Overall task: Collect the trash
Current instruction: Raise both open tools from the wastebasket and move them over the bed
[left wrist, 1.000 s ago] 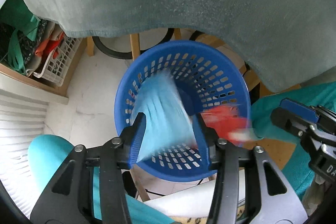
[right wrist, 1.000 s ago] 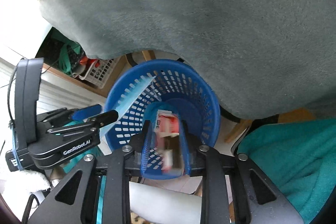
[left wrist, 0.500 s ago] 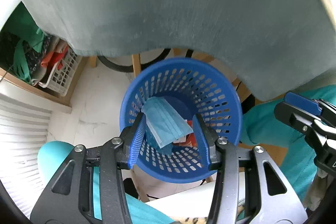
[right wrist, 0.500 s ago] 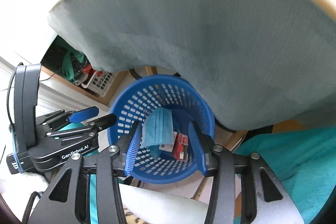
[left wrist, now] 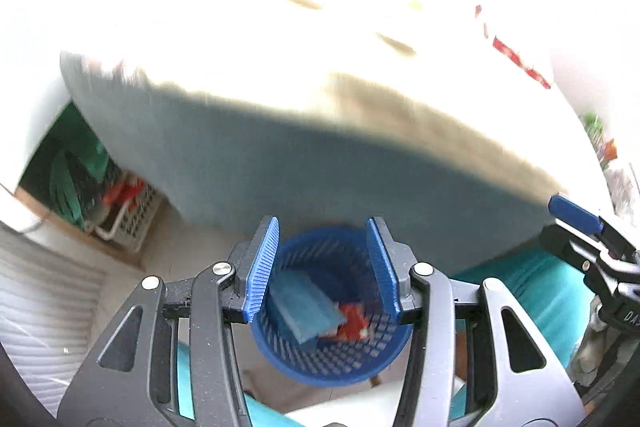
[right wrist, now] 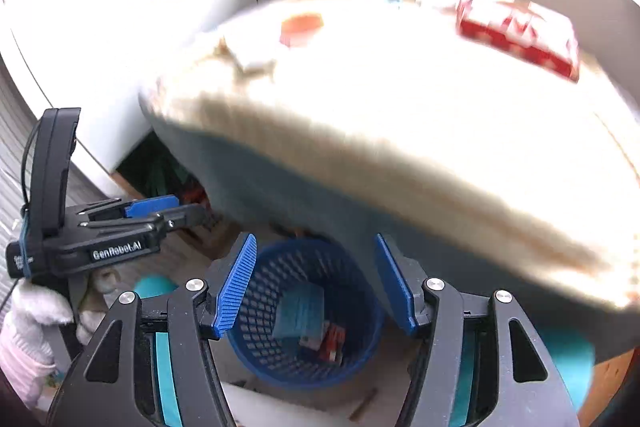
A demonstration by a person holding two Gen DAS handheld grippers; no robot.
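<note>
Left wrist: since a second ago the view had swung up from over the blue basket toward the table. Left gripper jaws wide, empty. Blue mask and red wrapper lay inside. Drop step judged done; next calls for reaching another item on top. Tabletop overexposed, blurred.

Right wrist: right gripper wide, empty. Red packet on the table, smeared, identity uncertain.
</note>
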